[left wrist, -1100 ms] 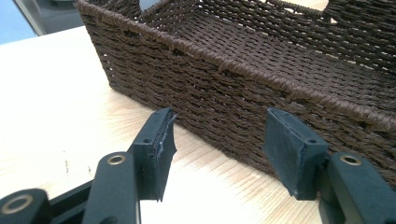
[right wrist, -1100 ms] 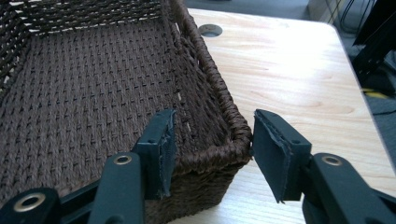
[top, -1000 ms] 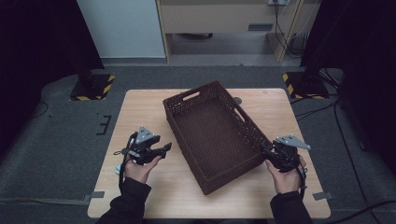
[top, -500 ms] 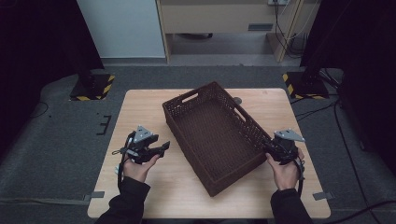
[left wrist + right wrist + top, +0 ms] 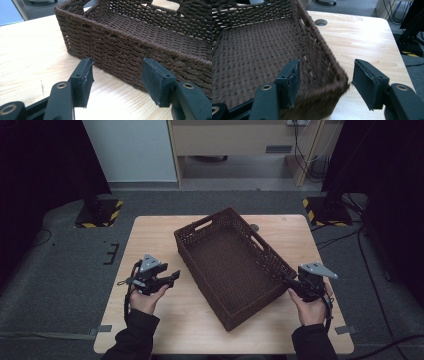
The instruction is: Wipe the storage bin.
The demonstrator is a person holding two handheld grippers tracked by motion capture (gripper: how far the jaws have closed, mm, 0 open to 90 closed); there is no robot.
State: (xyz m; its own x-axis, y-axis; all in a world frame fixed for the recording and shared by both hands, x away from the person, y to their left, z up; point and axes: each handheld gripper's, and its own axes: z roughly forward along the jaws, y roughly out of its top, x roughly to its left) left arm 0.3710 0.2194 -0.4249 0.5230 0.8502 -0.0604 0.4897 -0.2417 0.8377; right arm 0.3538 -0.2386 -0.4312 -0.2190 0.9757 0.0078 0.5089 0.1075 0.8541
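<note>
— Where's that dark brown woven rectangular basket sitting?

— On the pale wooden table, turned at an angle, one short end with a slot handle facing the far side and a corner pointing toward the person. Nothing I can see inside it.

— And the right gripper?

— It's at the basket's near right corner. In the right gripper view the corner rim stands between the two black jaws, one pad over the inside of the basket, the other pad outside over the table. The jaws have just been opening, and they stand spread now, with a gap between each pad and the weave as far as I can make out; the rim looks a bit blurred there.

— The left gripper?

— Held in the person's left hand over the table, just beside the basket's long left wall. Its jaws are wide apart with nothing between them; in the left gripper view they point at that woven side wall, without touching it.

— Anything else on the table?

— A small round hole in the tabletop past the basket's right side.
</note>
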